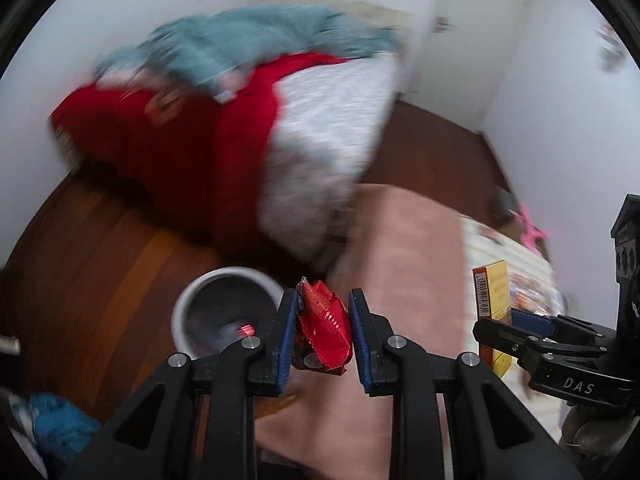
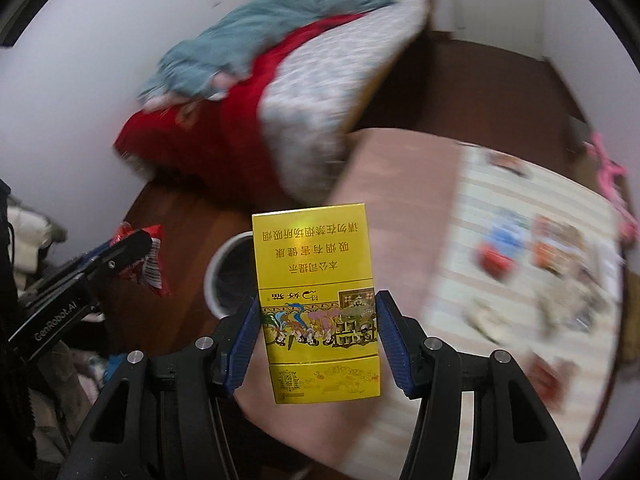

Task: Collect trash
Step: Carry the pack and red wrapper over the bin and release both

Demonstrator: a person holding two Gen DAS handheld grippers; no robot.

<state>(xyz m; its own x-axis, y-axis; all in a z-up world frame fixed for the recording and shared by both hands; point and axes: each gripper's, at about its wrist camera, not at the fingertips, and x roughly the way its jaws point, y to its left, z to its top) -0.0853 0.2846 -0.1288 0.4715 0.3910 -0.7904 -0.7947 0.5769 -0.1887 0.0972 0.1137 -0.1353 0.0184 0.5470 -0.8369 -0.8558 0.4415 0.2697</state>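
Observation:
My left gripper (image 1: 323, 300) is shut on a crumpled red foil wrapper (image 1: 324, 328), held above the floor just right of a white trash bin (image 1: 224, 280) with a dark liner. My right gripper (image 2: 319, 300) is shut on an upright yellow cigarette box (image 2: 316, 280), which hides part of the bin (image 2: 218, 268) behind it. The right gripper (image 1: 506, 326) with its box (image 1: 490, 292) shows at the right edge of the left wrist view. At the left of the right wrist view are the left gripper (image 2: 134, 246) and its wrapper (image 2: 150, 268). Both views are motion-blurred.
A heap of bedding lies behind the bin: a red blanket (image 1: 168, 148), teal cloth (image 1: 256, 40) and a grey-white quilt (image 1: 320, 140). A pink blanket (image 1: 400, 260) and a striped printed sheet (image 2: 520, 260) spread to the right. Dark wood floor (image 1: 100, 260) surrounds the bin.

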